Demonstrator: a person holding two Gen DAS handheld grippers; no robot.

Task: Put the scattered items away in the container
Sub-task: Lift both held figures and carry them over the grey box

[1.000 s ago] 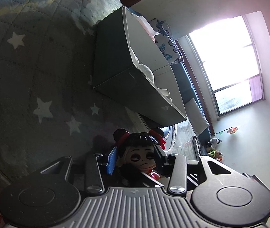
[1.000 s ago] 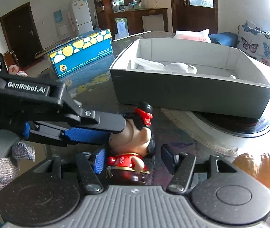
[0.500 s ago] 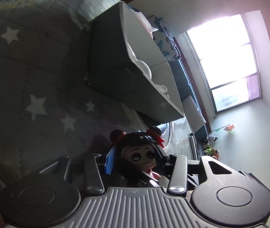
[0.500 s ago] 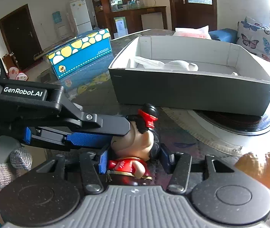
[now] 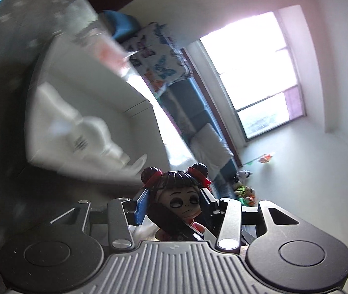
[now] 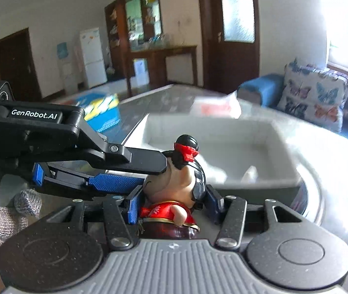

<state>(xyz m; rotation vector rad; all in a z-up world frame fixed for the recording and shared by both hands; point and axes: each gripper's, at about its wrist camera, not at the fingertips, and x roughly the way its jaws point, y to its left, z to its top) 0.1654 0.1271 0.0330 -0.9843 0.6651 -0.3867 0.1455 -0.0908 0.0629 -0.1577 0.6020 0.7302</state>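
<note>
A doll figurine (image 5: 182, 197) with black hair buns, red ribbons and a red dress is held by both grippers at once. My left gripper (image 5: 174, 201) is shut on its head. In the right wrist view my right gripper (image 6: 171, 204) is shut on the doll's (image 6: 174, 191) body, and the left gripper (image 6: 134, 169) reaches in from the left. The doll is lifted beside the grey box (image 6: 259, 188) with a white inside. White items (image 5: 93, 137) lie in the box (image 5: 51, 61).
A blue and yellow carton (image 6: 102, 110) stands on the table at the back left. A pink and white bag (image 6: 215, 107) lies behind the box. A butterfly cushion (image 6: 313, 98) sits on a blue sofa at the right.
Both grippers have risen with the doll and moved toward the box. The right gripper closed on the doll's body. The box's inside now shows in the left wrist view.
</note>
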